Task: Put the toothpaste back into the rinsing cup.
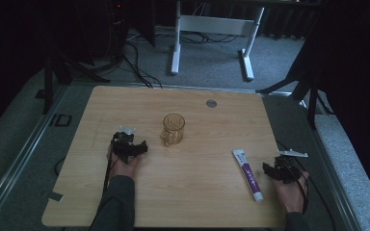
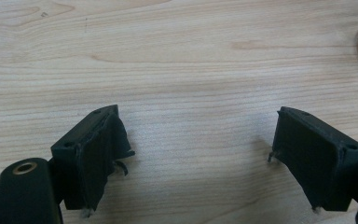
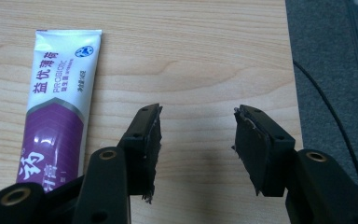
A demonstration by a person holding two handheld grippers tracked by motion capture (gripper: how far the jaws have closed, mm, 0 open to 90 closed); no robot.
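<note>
The toothpaste tube point(image 1: 247, 174) lies flat on the wooden worktop point(image 1: 197, 202), lower right of centre in the high view, its long axis running from upper left to lower right, flat crimped end farther from the person and cap end nearer. The right tongs point(image 1: 272, 169) sit just beside it, toward the right edge of the frame, jaws wide apart with nothing between them. In the right gripper view the tube point(image 3: 58, 112) lies at the left of the frame, outside the jaws and roughly parallel to them. The left tongs point(image 1: 136, 147), also apart and empty, rest left of centre, near the amber glass mug point(image 1: 173, 129). The right hand is likely the nearer one to the tube.
</note>
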